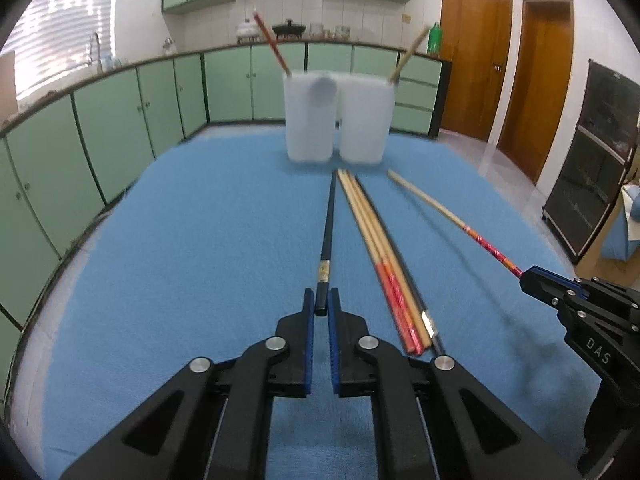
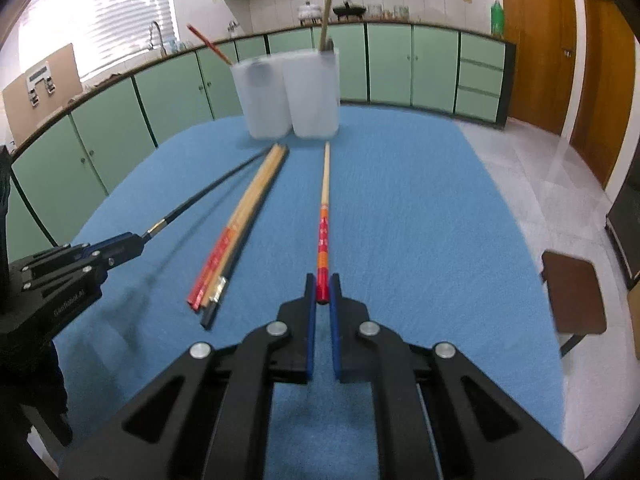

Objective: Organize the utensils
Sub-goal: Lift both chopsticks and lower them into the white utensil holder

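Observation:
My left gripper (image 1: 321, 300) is shut on the near end of a black chopstick (image 1: 329, 220), which points toward two translucent white containers (image 1: 310, 120) (image 1: 364, 120). My right gripper (image 2: 323, 286) is shut on the red end of a wooden chopstick (image 2: 325, 184). Both chopsticks are lifted off the blue cloth (image 1: 200, 240) and cast shadows on it. Between them a bundle of chopsticks (image 1: 384, 260) (image 2: 236, 232) lies on the cloth. One red-ended chopstick (image 1: 272, 44) leans out of the left container and one wooden chopstick (image 1: 408, 54) out of the right. Each gripper also shows in the other's view: the right gripper (image 1: 536, 278) and the left gripper (image 2: 128, 246).
The cloth-covered table ends just behind the containers (image 2: 266, 96) (image 2: 314, 92). Green cabinets (image 1: 120, 132) run along the left and back. A brown stool (image 2: 572, 292) stands on the tiled floor to the right, and a dark cabinet (image 1: 600, 160) beyond it.

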Tool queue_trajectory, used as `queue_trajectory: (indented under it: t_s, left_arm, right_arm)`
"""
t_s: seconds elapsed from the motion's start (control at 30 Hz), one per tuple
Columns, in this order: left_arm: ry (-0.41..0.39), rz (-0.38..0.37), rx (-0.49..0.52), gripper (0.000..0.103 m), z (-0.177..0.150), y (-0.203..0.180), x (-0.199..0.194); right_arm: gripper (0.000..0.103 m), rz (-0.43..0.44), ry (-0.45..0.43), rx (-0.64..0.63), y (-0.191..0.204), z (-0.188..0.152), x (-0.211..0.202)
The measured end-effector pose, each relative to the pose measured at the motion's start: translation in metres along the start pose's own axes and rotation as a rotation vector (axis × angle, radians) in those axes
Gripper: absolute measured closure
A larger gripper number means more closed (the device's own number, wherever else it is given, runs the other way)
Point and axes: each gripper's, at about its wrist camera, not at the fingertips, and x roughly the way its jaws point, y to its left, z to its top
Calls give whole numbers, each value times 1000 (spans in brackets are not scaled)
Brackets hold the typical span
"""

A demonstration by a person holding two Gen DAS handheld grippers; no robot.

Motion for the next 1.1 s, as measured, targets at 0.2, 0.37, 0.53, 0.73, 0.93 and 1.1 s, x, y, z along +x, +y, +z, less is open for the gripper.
queue_trajectory:
  t_s: [0.2, 0.37, 0.53, 0.73, 0.93, 1.1]
  left_arm:
    - [-123, 7, 11, 96, 32, 4, -33]
    - [-195, 3, 13, 96, 57, 7, -48]
    - [-270, -16, 25, 96, 89, 8, -62]
    - [-300, -66, 31, 97, 125, 11, -64]
    - [-278, -112, 18, 97, 150, 18, -54]
    - [-279, -154, 3, 97, 170, 24, -52]
  right_arm:
    - [98, 14, -108, -5, -4, 35, -32]
    - [98, 35, -180, -18, -7, 67, -53]
    - [98, 81, -224, -19, -10, 100, -68]
    - [98, 156, -218, 1, -18, 146, -71]
    - [98, 184, -179, 16, -25, 179, -65]
    - [98, 195, -203, -4, -23, 205, -70]
